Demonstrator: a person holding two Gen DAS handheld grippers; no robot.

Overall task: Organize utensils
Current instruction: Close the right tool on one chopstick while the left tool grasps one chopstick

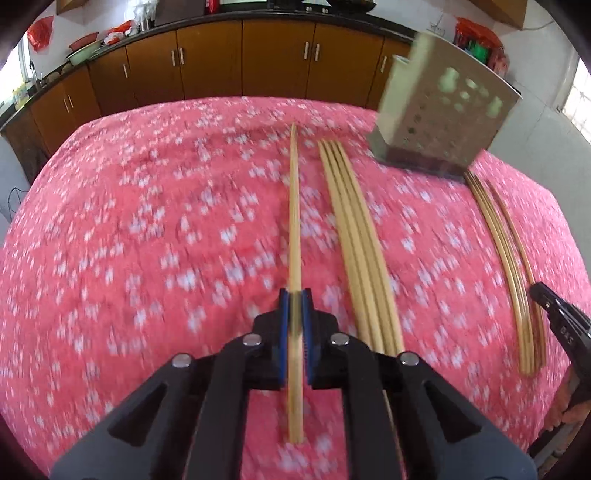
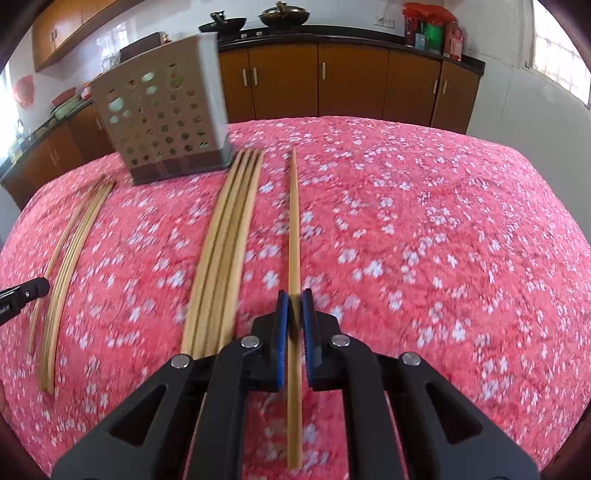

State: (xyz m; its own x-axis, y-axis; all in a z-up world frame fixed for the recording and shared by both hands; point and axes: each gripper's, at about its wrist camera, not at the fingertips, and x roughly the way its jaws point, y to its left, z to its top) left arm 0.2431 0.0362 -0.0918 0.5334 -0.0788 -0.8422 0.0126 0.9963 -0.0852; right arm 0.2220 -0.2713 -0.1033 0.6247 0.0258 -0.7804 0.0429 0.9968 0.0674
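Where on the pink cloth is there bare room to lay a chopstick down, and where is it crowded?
Left wrist view: bare tablecloth left of the held chopstick. Right wrist view: bare cloth right of the other held chopstick. Crowded: around the perforated holder, with a chopstick bundle beside it.

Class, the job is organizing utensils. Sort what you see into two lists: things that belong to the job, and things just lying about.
Belongs to the job:
- left tongs, shut on one chopstick
- right tongs, shut on another chopstick
- chopstick bundles
- perforated holder

Just lying about:
- pans
- red packets
- bowls
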